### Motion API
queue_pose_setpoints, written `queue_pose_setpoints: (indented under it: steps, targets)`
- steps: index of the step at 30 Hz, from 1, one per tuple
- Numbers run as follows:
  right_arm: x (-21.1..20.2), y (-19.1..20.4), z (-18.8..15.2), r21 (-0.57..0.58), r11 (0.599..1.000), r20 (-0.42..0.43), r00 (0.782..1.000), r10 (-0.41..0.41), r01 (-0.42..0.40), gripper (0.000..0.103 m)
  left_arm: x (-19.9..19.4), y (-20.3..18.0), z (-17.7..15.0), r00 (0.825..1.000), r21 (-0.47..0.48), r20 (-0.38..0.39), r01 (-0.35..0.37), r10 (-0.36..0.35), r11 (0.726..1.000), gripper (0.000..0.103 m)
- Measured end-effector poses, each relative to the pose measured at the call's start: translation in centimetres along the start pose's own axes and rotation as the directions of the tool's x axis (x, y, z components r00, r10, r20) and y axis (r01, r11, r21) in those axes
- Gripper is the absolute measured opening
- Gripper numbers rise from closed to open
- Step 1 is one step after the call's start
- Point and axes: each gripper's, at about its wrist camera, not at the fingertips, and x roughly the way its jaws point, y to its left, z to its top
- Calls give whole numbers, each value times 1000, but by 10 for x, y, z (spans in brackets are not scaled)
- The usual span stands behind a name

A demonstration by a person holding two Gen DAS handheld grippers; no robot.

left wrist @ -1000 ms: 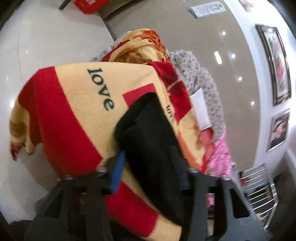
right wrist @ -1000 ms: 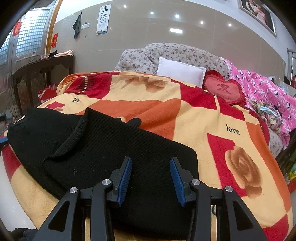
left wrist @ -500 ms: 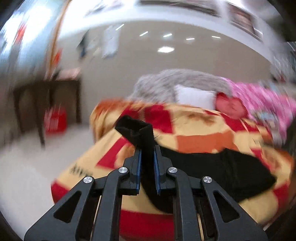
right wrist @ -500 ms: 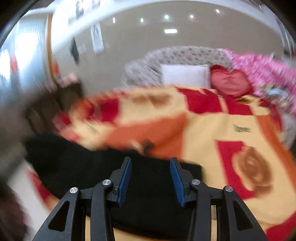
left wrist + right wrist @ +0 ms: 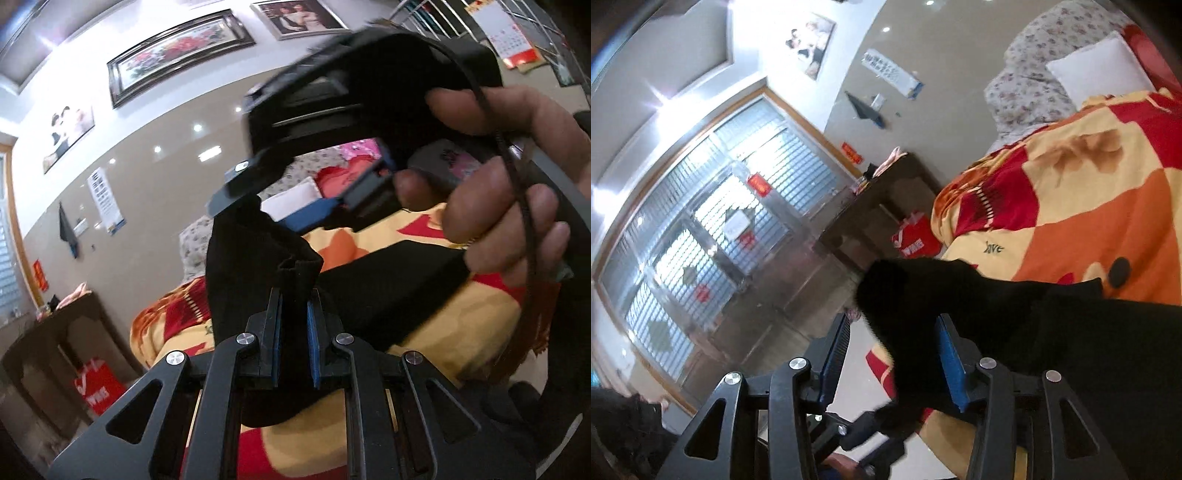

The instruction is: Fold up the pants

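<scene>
Your pants [image 5: 388, 291] are black, of a soft knitted cloth with a fine rib. Most of the cloth lies flat on the bed [image 5: 436, 343], on its blanket of yellow, red and orange squares. Near the side edge of the bed one part is lifted up from the blanket; it stands as a folded, bunched peak, and a thick fold of it is pinched between the blue pads of your left tongs [image 5: 294, 343]. In the right wrist view the pants [image 5: 1052, 332] hang over the edge of the bed, and a rounded corner of them sits between the spread fingers of your right tongs [image 5: 892, 354].
</scene>
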Motion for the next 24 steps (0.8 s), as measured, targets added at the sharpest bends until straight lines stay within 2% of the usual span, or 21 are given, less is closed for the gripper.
queue_pose_setpoints:
  steps: [2, 6, 8, 9, 14, 17, 21, 24]
  targets:
    - [1, 5, -1, -38, 999, 1, 999, -36, 36, 46, 0, -1, 1, 1000, 5, -2, 11, -10, 1000, 11]
    - [-2, 3, 2, -77, 982, 28, 984, -173, 175, 46, -2, -4, 7, 999, 5, 8, 54, -54, 999, 11]
    - [-3, -2, 3, -73, 975, 20, 977, -211, 212, 28, -4, -8, 13, 997, 16, 22, 71, -71, 997, 11]
    - [-4, -5, 4, -70, 969, 21, 971, -238, 239, 10, -4, -10, 16, 997, 17, 25, 74, -74, 997, 11]
    - [-41, -17, 6, -18, 959, 65, 957, -282, 283, 9, 2, -19, 42, 990, -7, 49, 132, -131, 991, 11]
    - [-64, -37, 11, 44, 952, 55, 951, -304, 302, 9, 14, -28, 57, 983, -17, 48, 179, -178, 984, 11]
    - [-90, -79, 11, 160, 945, 16, 957, -290, 284, 9, 35, -44, 70, 971, -38, 1, 239, -239, 970, 11]
    - [-96, -104, 8, 205, 936, -6, 957, -291, 286, 9, 51, -56, 73, 960, -55, -54, 272, -275, 961, 11]
